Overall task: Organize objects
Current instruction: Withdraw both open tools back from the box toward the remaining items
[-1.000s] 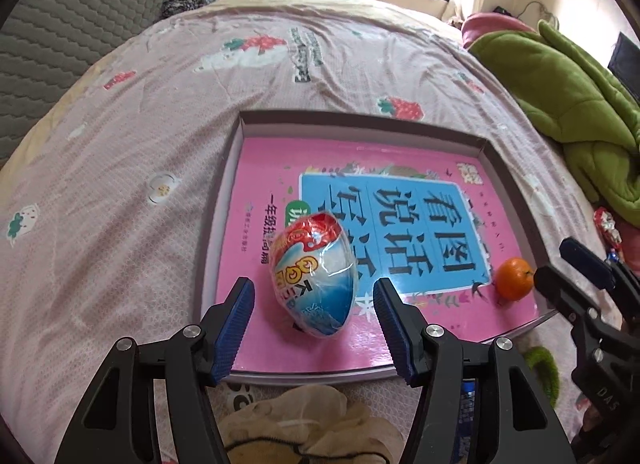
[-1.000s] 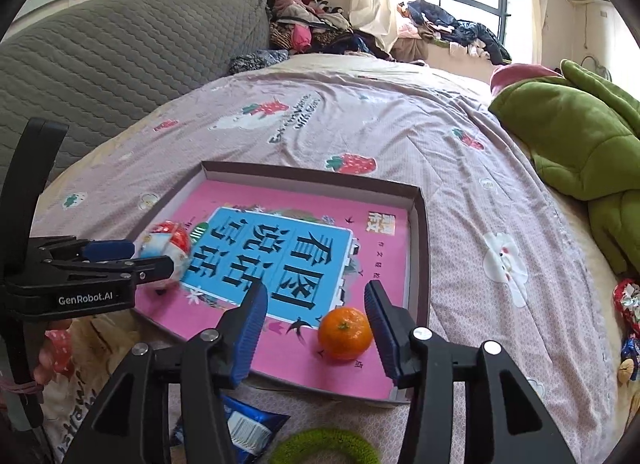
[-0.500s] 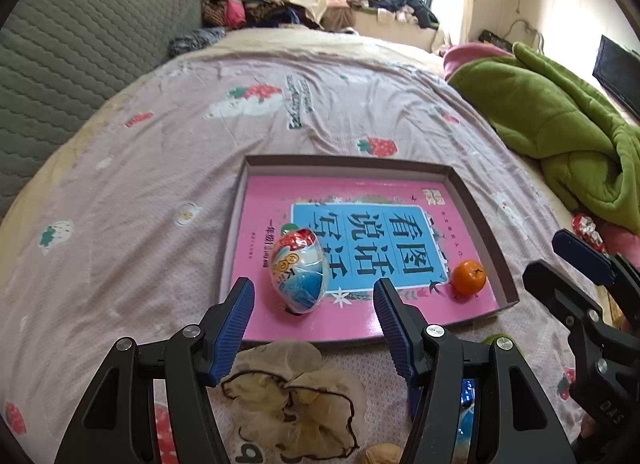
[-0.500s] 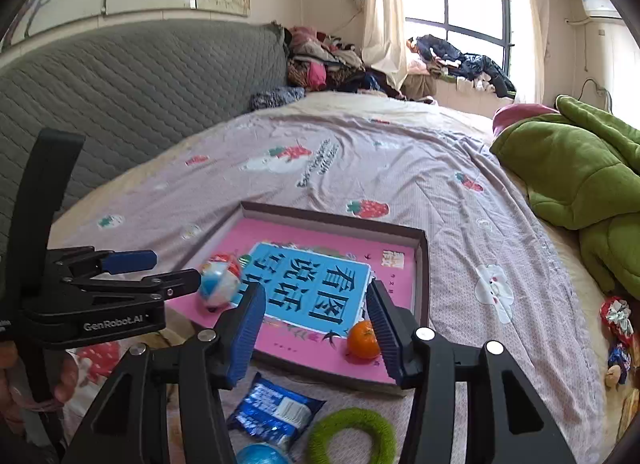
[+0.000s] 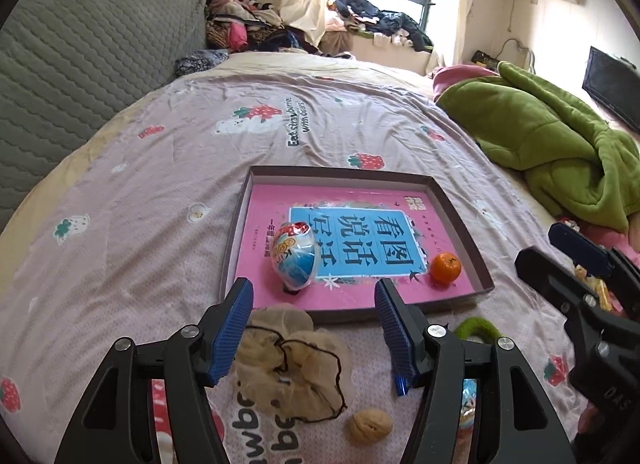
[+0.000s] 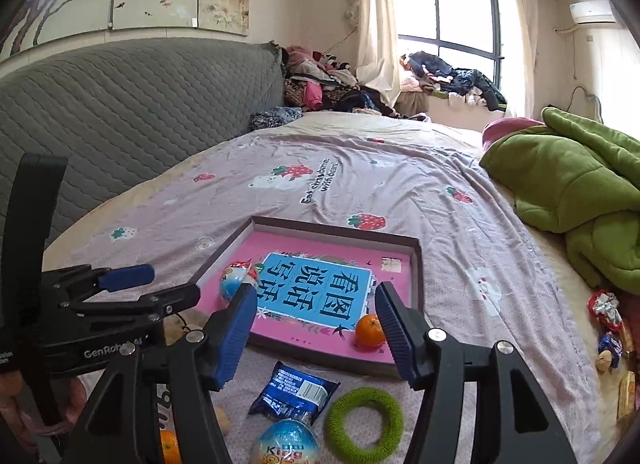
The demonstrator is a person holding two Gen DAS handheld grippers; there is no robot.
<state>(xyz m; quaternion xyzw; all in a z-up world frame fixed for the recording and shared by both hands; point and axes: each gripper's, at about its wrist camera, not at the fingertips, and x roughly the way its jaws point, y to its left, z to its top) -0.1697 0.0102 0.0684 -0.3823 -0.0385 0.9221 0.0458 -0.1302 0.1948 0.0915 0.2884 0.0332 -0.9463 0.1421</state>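
Left tongs (image 5: 314, 330) are held wide, empty, above the near edge of the tray (image 5: 460, 224), over a beige scrunchie (image 5: 288, 364) on the bed (image 5: 140, 184). Right tongs (image 6: 316, 328) are likewise spread wide and empty, raised over the tray's near edge.

Versus 1.0 s ago: both tongs have been pulled back and lifted. The wrapped egg (image 5: 296, 260), then between the left fingers, is left on the tray's near-left part; the mandarin (image 5: 445, 267), then between the right fingers, is left at the near-right corner. Both rest on the pink book lining the tray.

Still on the bed outside the tray: walnut (image 5: 368, 426), blue snack packet (image 6: 294, 392), green ring (image 6: 364, 420), second egg (image 6: 286, 444), second orange (image 6: 169, 446); more wrapped sweets (image 6: 606, 312) seen far right. Green blanket (image 5: 560, 152) is bunched well apart, right.
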